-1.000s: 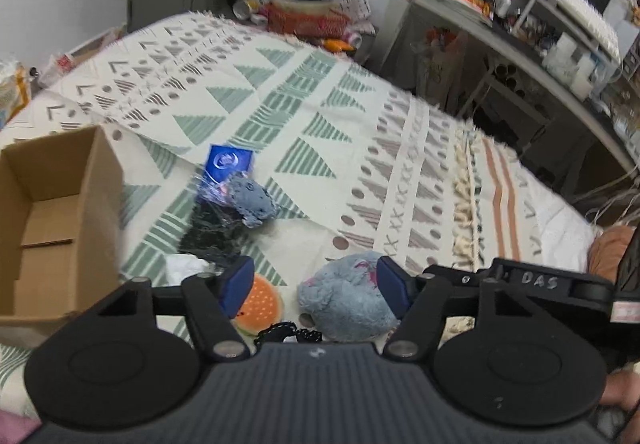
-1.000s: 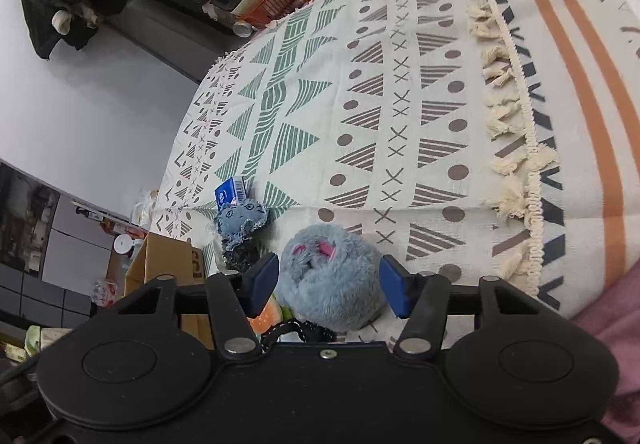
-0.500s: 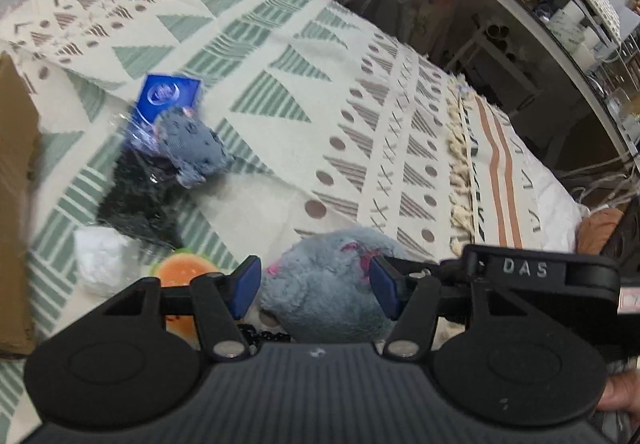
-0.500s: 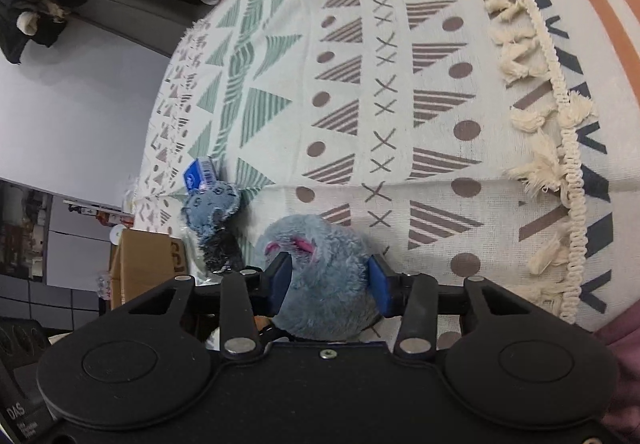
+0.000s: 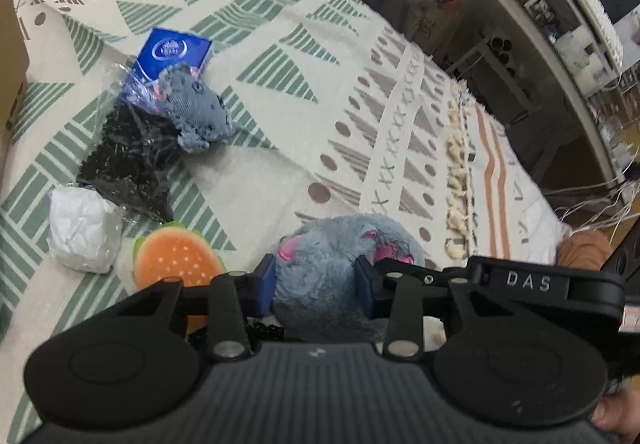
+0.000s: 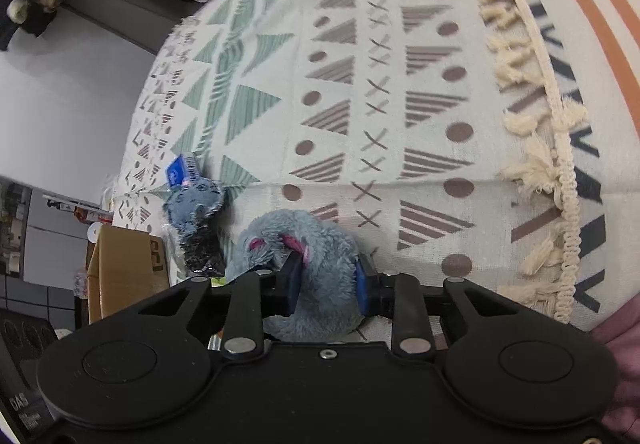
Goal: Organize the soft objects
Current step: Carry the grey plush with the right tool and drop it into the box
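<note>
A round grey plush toy with pink ears (image 5: 336, 272) lies on the patterned bedspread (image 5: 280, 92). My left gripper (image 5: 316, 284) is closed against its sides. My right gripper (image 6: 326, 284) is shut on the same grey plush toy (image 6: 308, 256), squeezing it. A small blue-grey stuffed animal (image 5: 198, 112) lies further left on a black bag (image 5: 128, 164); it also shows in the right wrist view (image 6: 194, 202). A burger-shaped plush (image 5: 176, 260) sits beside my left fingers.
A blue packet (image 5: 174, 52) lies behind the small stuffed animal. A white crumpled wad (image 5: 84, 232) lies at the left. An open cardboard box (image 6: 124, 268) stands at the bed's left side. A cluttered desk (image 5: 540, 4) stands beyond the bed.
Both grippers moved forward around the grey plush and closed on it; the right jaws went from open to squeezing it. The cardboard box slid out of the left view.
</note>
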A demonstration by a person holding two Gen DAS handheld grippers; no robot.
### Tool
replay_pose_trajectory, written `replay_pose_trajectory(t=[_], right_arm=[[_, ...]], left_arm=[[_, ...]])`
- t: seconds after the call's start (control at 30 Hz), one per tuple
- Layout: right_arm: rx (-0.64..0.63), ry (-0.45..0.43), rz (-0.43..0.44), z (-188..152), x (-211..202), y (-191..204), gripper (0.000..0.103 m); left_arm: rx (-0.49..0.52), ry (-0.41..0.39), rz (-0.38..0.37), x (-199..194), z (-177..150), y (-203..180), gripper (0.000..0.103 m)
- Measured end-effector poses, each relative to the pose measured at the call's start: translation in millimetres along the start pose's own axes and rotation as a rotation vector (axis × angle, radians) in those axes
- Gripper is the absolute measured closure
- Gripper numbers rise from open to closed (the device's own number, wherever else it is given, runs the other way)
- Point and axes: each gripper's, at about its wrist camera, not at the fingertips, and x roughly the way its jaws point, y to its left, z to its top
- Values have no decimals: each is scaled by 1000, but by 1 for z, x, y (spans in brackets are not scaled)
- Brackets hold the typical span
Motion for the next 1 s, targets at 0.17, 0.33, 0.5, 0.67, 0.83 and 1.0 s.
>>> replay_pose_trajectory(t=[0.17,0.33,0.5,0.67,0.83,1.0], right_arm=[[-36,-32,38,-2,-14,10,76],[-66,-68,53,-4,-30,25,77],[-86,-96,51,-11,-39,45,77],[-119,-127,36,-18,-44,65,77],[-157,-154,51,-24,-50,89,77],[-208,-166,64,-30,-48,117,78]], left_arm=[[1,-47,-19,-23,2,-2,64],[-15,-93,-46,-44,3,1,64],[-12,-131,-47,-64,5,4,64],[2,-160,-52,-83,5,11,64],[-2,-211,-51,-106,8,19,65],[-50,-260,-43,-129,11,34,65]])
